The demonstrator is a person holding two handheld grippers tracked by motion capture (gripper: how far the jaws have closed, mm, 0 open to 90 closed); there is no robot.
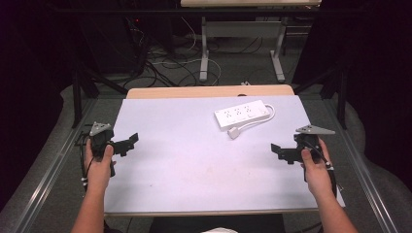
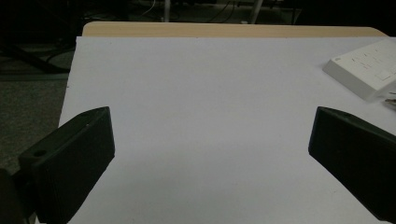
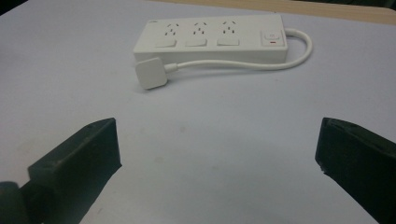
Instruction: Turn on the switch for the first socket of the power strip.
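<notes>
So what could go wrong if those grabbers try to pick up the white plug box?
1. The cord loops loosely beside the power strip; lifting the strip may drag the plug along.
2. The strip is wide and flat on the table, so the open right hand-held gripper may slip off it.

One power strip [image 1: 242, 114], three sockets, perhaps one switch; two grippers

Lab or test bay, dimly lit. Black curtains [image 1: 29, 73] at 9 and 3 o'clock, loose cables [image 1: 165, 63] on grey carpet at 12, white-covered table [image 1: 194, 155] inside a black frame [image 1: 77, 92], another desk's metal legs [image 1: 204, 53] beyond.
</notes>
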